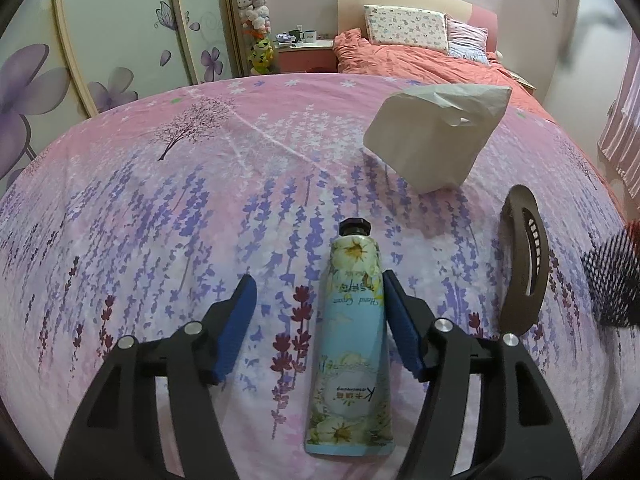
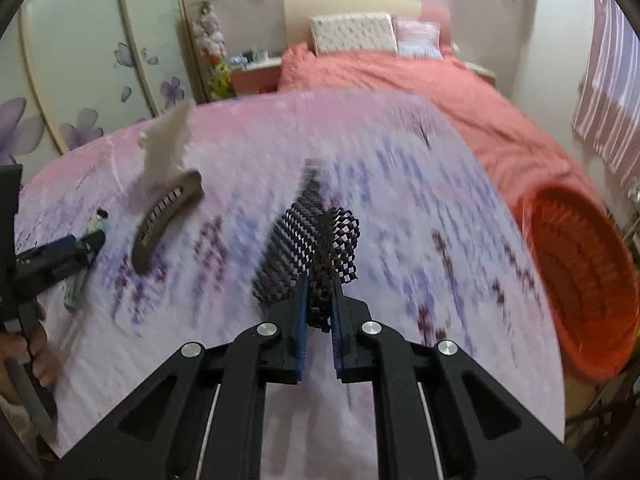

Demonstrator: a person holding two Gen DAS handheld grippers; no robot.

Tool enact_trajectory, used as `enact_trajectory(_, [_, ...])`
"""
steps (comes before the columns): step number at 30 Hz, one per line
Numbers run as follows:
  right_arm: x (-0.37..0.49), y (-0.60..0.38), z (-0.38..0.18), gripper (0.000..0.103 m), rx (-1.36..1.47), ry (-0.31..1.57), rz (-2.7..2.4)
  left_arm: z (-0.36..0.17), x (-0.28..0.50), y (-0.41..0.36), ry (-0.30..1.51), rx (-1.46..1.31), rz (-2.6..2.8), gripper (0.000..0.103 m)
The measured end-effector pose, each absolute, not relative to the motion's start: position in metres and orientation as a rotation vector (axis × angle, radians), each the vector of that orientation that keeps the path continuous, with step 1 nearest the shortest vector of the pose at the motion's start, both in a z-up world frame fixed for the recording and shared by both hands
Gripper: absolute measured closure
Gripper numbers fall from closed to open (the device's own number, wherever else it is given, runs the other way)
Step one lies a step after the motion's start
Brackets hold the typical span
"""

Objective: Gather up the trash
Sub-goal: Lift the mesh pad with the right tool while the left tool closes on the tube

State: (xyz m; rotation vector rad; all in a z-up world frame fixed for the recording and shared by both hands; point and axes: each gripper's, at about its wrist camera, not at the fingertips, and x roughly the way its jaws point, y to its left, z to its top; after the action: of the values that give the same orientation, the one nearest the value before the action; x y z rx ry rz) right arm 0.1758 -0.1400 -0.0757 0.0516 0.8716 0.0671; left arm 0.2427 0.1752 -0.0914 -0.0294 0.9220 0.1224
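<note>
A hand cream tube with a black cap lies flat on the pink floral cloth. My left gripper stands open around it; the right finger sits against the tube's side and the left finger stays well apart. In the right wrist view my right gripper is shut on a black foam mesh sleeve, held above the cloth. The mesh also shows at the right edge of the left wrist view. An orange basket stands off the cloth's right edge.
A white paper bag stands behind the tube. A brown curved hair clip lies to its right. A bed with an orange cover is beyond the cloth, a flowered wardrobe to the left. A person's hand holds the left gripper.
</note>
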Motion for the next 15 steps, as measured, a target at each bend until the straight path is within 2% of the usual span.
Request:
enact_trajectory(2, [0.174,-0.144,-0.079,0.068,0.086,0.882,0.081,-0.091,0.242,0.178,0.922,-0.020,0.103,0.040])
enact_trajectory(3, [0.173,-0.145,-0.078,0.050,0.090,0.878,0.085,-0.090,0.240,0.178,0.922,-0.016,0.088,0.040])
enact_trajectory(4, [0.174,-0.143,-0.079,0.041,0.083,0.869,0.087,-0.090,0.238,0.179,0.924,-0.020,0.076,0.039])
enact_trajectory(7, [0.179,-0.137,-0.081,0.038,0.082,0.877,0.084,-0.090,0.229,0.186,0.925,-0.037,0.044,0.036])
enact_trajectory(11, [0.193,-0.133,-0.089,0.040,0.075,0.896,0.046,-0.090,0.219,0.192,0.914,-0.048,0.030,0.032])
enact_trajectory(15, [0.189,-0.130,-0.093,0.063,0.017,0.875,0.016,-0.090,0.214,0.192,0.905,-0.040,0.033,0.032])
